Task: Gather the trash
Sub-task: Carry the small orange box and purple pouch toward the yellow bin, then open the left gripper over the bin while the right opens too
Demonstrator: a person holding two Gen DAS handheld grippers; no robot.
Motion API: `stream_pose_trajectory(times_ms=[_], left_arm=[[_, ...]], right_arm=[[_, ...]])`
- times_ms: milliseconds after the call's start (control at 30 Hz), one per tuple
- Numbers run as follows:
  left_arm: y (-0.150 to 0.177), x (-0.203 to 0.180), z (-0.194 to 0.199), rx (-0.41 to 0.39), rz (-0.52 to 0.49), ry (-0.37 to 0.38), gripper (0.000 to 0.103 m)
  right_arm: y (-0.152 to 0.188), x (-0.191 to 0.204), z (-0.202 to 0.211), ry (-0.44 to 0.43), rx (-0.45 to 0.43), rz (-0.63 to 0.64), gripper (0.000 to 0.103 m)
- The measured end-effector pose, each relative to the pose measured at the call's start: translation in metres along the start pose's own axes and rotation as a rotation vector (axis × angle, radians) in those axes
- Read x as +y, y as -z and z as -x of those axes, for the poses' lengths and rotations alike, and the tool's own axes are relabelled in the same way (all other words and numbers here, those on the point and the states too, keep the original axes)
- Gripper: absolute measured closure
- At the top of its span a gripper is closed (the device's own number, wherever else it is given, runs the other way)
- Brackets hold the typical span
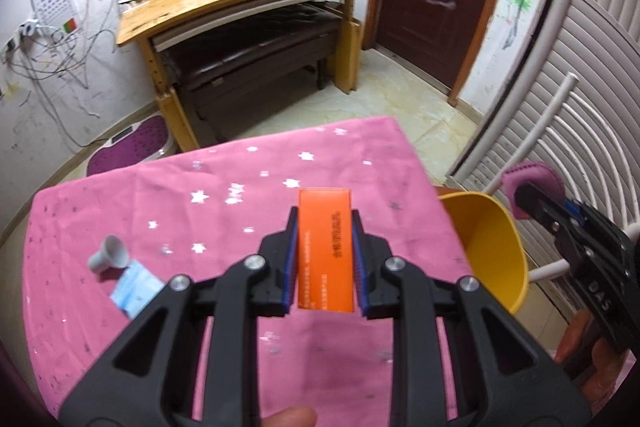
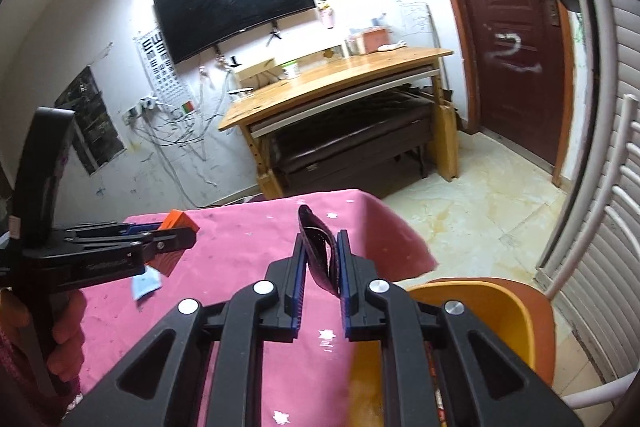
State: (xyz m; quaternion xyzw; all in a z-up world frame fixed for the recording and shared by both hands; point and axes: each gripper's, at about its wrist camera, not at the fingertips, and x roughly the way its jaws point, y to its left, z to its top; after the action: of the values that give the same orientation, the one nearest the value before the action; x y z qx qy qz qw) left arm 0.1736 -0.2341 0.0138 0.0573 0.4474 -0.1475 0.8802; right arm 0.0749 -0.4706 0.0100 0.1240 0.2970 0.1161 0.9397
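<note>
Left wrist view: left tongs [image 1: 323, 227] clenched on an orange box [image 1: 326, 247], box standing lengthways between the blue pads [image 1: 291, 251], held up over the pink star-print table [image 1: 168, 199]. Off to the left on the cloth, well apart from the tongs: a small grey cup [image 1: 109, 253] on its side, w/ a blue-white wrapper [image 1: 136, 289] just beside it. Yellow bin [image 1: 490, 247] sits at the table's right edge. Right tongs [image 1: 520, 201] show at far right, above the bin's rim, gripping a pinkish-purple piece [image 1: 532, 183].

Right wrist view: right tongs [image 2: 322, 247] clamped on a dark purple folded piece [image 2: 316, 239], sticking up past the tips, pinched between both pads. Below & right of them, yellow bin [image 2: 480, 311], open mouth near the tongs. Left tongs [image 2: 176, 231] at left, over the table [image 2: 248, 239], orange box [image 2: 180, 221] in their grip. Wrapper [image 2: 146, 283] lies on the cloth under them.
</note>
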Motion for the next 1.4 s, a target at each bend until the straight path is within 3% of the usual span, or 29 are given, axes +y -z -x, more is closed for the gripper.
stream_pose_trajectory(times_ms=[467, 833, 967, 1033, 1067, 1100, 1133, 1233, 1400], left_arm=[[0.002, -0.088, -0.016, 0.024, -0.106, 0.153, 0.081], [-0.001, -0.121, -0.037, 0.050, -0.109, 0.231, 0.082], [0.001, -0.129, -0.041, 0.049, -0.128, 0.230, 0.082], [0.003, -0.131, -0.044, 0.051, -0.137, 0.231, 0.081], [0.004, -0.132, -0.046, 0.055, -0.137, 0.233, 0.081], [0.004, -0.133, -0.047, 0.059, -0.136, 0.236, 0.080], [0.005, -0.134, -0.050, 0.066, -0.135, 0.242, 0.068], [0.005, -0.134, -0.050, 0.047, -0.136, 0.230, 0.045], [0.004, -0.131, -0.049, 0.038, -0.133, 0.215, 0.041]], right_arm=[[0.014, -0.060, 0.012, 0.138, 0.058, -0.023, 0.095], [0.027, -0.079, -0.007, 0.194, 0.141, -0.035, 0.091], [0.029, -0.082, -0.006, 0.210, 0.149, -0.041, 0.087], [0.029, -0.082, -0.007, 0.224, 0.157, -0.041, 0.079], [0.029, -0.083, -0.006, 0.229, 0.156, -0.046, 0.068], [0.029, -0.084, -0.005, 0.228, 0.151, -0.051, 0.057], [0.028, -0.085, -0.004, 0.223, 0.144, -0.056, 0.054], [0.026, -0.090, 0.003, 0.224, 0.111, -0.084, 0.052], [0.026, -0.095, 0.008, 0.223, 0.106, -0.096, 0.051]])
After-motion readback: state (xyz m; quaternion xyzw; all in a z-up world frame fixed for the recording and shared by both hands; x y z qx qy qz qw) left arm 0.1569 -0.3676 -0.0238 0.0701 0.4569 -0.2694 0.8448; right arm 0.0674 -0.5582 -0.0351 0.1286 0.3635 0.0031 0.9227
